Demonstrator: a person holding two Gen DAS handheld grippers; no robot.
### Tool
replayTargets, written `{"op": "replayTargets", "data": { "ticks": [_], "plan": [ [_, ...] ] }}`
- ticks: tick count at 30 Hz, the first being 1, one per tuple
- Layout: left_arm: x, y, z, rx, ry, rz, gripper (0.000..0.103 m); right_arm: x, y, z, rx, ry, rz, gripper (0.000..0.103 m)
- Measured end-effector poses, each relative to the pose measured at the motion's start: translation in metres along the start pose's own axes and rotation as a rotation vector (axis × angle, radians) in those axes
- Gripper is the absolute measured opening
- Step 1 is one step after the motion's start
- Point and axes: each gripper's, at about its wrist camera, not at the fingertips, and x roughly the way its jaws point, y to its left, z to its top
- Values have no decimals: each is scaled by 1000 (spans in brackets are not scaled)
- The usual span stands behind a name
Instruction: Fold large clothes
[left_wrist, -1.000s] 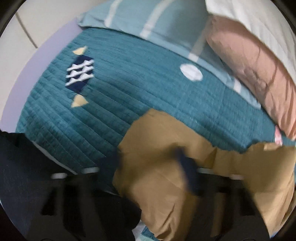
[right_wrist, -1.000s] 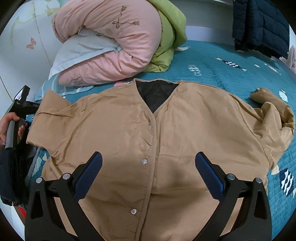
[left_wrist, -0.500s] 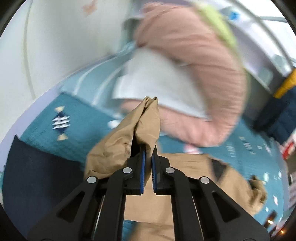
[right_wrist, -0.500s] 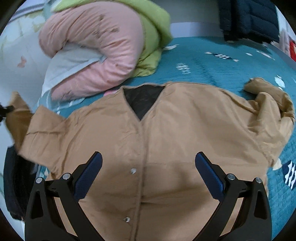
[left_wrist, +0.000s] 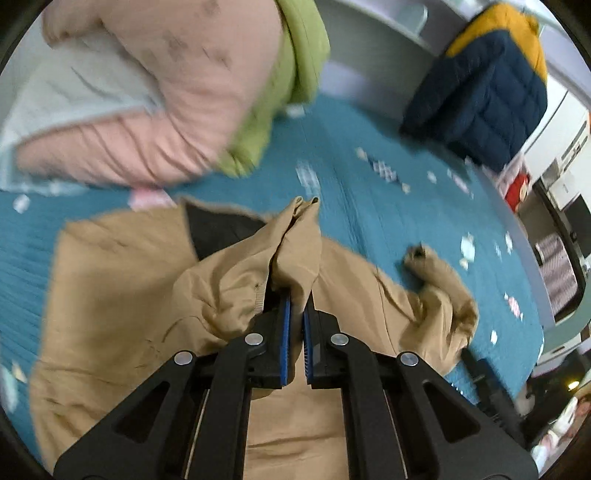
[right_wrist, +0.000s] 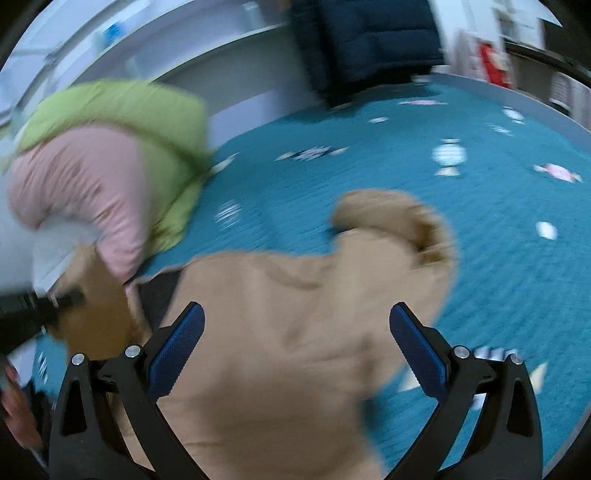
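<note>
The left gripper (left_wrist: 297, 314) is clamped on the tan jacket's (left_wrist: 122, 295) sleeve, lifted mid-frame over the bed (left_wrist: 388, 206). The right gripper (right_wrist: 295, 347) hangs open. Best lay that sleeve flat across the chest, unbunched.

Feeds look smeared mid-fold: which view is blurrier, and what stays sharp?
Right wrist view: heavy motion blur, tan jacket and quilt smeared; only the right gripper is crisp. Left wrist view: milder blur toward the edges, the left gripper and pinched sleeve fairly sharp.
</note>
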Motion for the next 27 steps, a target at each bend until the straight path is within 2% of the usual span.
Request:
{"op": "replayTargets", "data": {
  "ticks": [4, 7, 11, 12, 13, 14, 15, 17, 20, 21, 23, 24, 25, 26, 27],
  "plan": [
    [53, -24, -20, 20, 108, 23, 10, 2, -54, 14, 103, -31, -101, 97],
    [74, -31, -43, 52, 171, 54, 13, 5, -86, 19, 175, -32, -128, 97],
    [84, -35, -62, 55, 254, -22, 19, 21, -112, 21, 225, 0, -141, 97],
    [81, -42, -64, 84, 256, -41, 25, 24, -114, 20, 228, 6, -139, 97],
    [76, -46, -66, 106, 242, -52, 54, 30, -118, 22, 226, 23, -135, 97],
    [69, -48, -67, 121, 220, -63, 67, 37, -121, 25, 226, 36, -133, 97],
    [57, -51, -68, 137, 170, -83, 76, 41, -123, 27, 228, 40, -123, 97],
    [41, -52, -69, 173, 126, -87, 76, 49, -121, 31, 220, 39, -109, 97],
    [17, -37, -70, 197, 80, -35, 77, 66, -105, 39, 149, 64, -78, 97],
    [9, -29, -72, 198, 65, -10, 79, 74, -97, 40, 106, 79, -74, 97],
    [-6, -7, -79, 188, 15, 94, 83, 88, -89, 41, 40, 109, -88, 96],
    [-8, 2, -82, 178, 7, 130, 83, 93, -88, 41, 16, 120, -95, 89],
    [-12, 15, -87, 162, 1, 165, 83, 97, -89, 40, -11, 124, -105, 76],
    [-13, 25, -93, 142, -5, 188, 83, 98, -94, 39, -14, 123, -123, 39],
    [-12, 38, -100, 110, -4, 212, 83, 97, -102, 39, 13, 128, -128, 29]
  ]
}}
